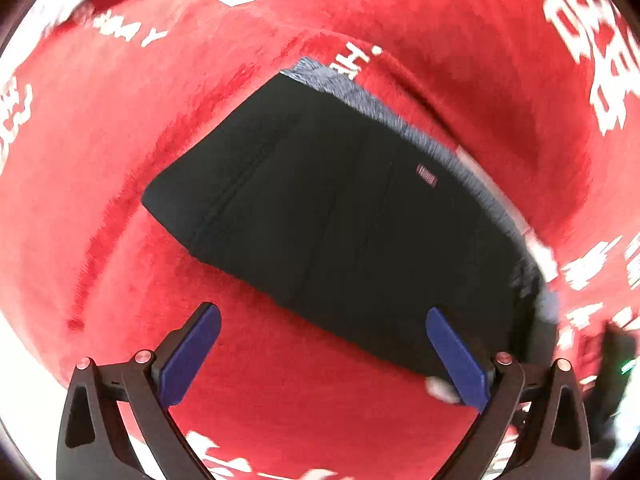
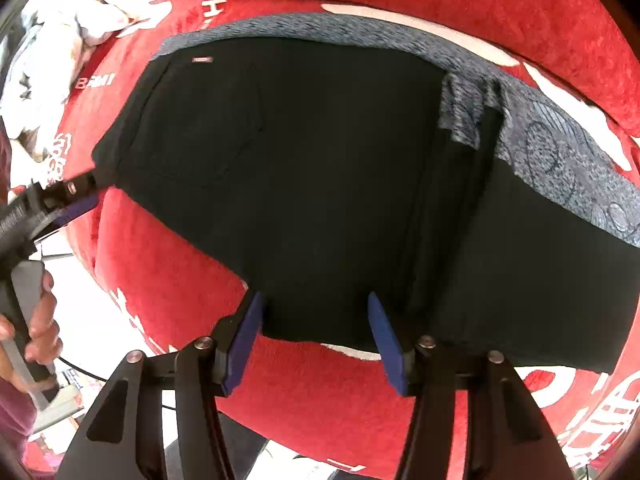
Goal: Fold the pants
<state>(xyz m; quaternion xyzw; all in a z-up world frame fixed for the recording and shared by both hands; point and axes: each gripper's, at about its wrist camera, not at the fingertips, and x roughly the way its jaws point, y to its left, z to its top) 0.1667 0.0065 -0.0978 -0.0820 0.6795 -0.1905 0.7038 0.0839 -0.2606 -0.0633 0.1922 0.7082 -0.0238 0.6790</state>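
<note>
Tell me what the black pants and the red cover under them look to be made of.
Black pants: apparently a smooth, matte woven fabric, with stitched seams and a pocket outline; the blue-grey inner band looks mottled, perhaps printed lining. Red cover: seemingly plush fleece or short-pile velvet, with a fuzzy nap showing brushed streaks and white printed lettering.

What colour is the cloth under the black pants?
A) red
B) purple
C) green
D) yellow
A: the black pants lie on a red cloth with white writing, and red shows around them in both views.
</note>
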